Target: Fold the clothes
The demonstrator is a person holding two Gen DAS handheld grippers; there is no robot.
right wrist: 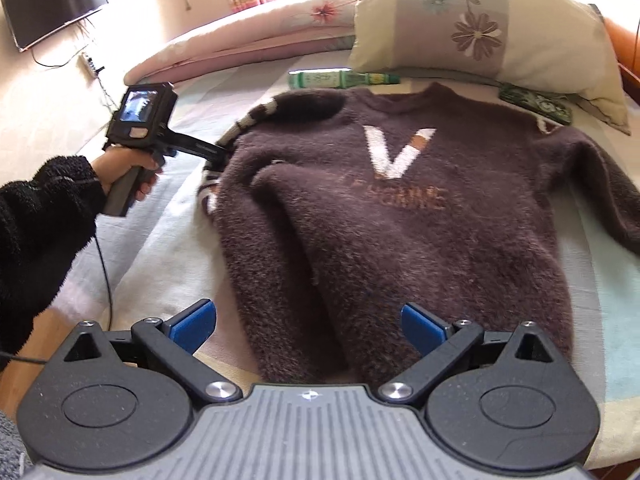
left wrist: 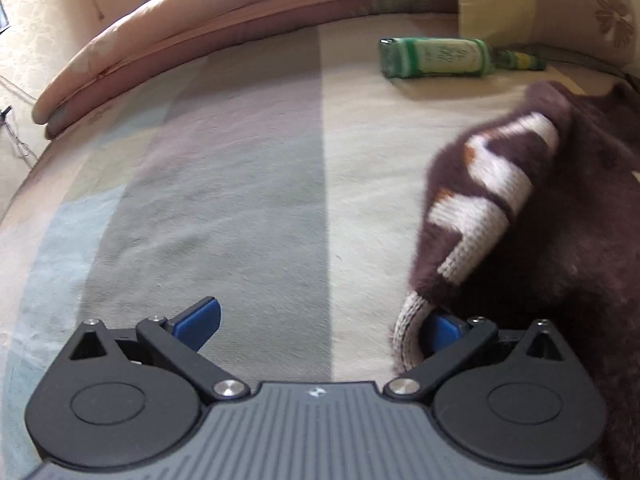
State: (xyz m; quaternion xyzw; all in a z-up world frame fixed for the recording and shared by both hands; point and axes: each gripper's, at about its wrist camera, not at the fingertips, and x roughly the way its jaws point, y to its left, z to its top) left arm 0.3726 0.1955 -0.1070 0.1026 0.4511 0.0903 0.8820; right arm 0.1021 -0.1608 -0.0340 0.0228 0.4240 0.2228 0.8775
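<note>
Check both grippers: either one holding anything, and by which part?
Nothing is held. The right gripper is open above the sweater's hem. The left gripper is open too, its right finger against the striped cuff, not clamping it.

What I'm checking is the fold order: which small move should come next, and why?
Probably move the right hand-held gripper across to the outstretched sleeve and grasp it. Its jaws stand open and empty over the hem of the sweater; the striped sleeve by the left hand-held gripper is already drawn in, while this one lies spread out.
</note>
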